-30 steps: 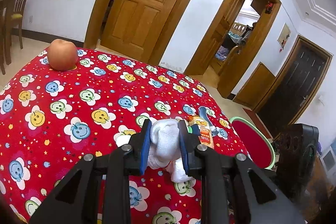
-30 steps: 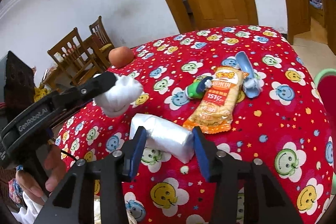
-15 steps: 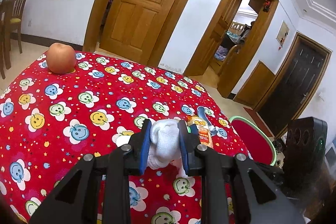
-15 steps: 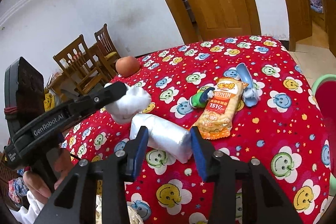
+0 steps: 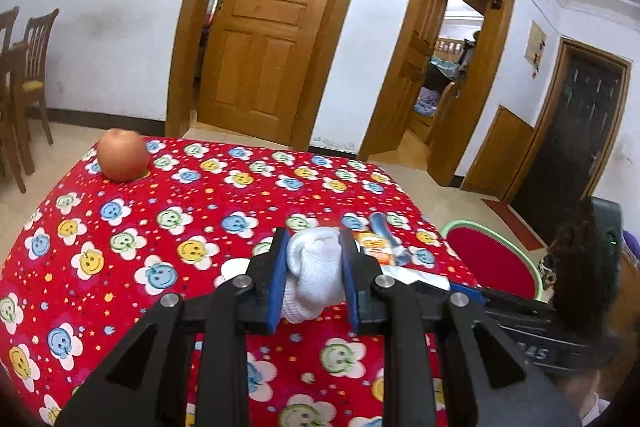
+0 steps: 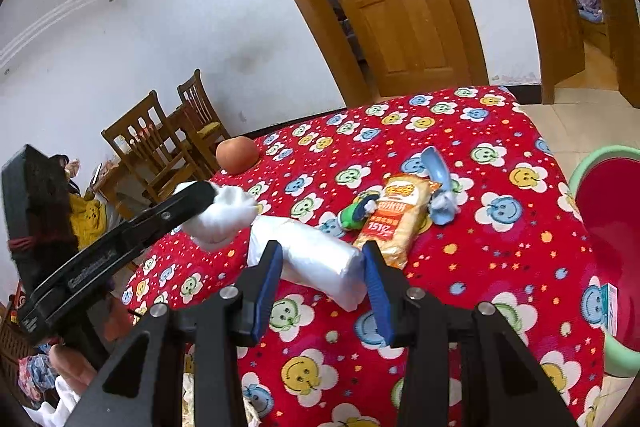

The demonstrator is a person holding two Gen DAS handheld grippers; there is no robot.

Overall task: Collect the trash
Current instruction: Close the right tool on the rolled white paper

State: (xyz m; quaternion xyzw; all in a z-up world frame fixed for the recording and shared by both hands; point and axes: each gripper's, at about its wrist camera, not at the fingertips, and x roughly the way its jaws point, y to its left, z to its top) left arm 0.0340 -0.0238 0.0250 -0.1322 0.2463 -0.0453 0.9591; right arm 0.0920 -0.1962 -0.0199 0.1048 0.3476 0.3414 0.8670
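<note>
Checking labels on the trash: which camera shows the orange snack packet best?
The right wrist view: the orange snack packet lies in full sight on the tablecloth, print facing up. The left wrist view shows only a sliver behind its tool's fingers.

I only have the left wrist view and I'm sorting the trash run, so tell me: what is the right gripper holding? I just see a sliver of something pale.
Observer: The right gripper is shut on a white plastic-wrapped bundle, pinched between both blue pads.
Operator: Is there anything beside the orange snack packet that I can't make out?
Observer: Yes, a small green and blue bottle lies against the left side of the orange snack packet.
Operator: And the red basin at the table's edge, is anything in it?
Observer: A small blue and white carton sits at the near rim of the red basin.
</note>
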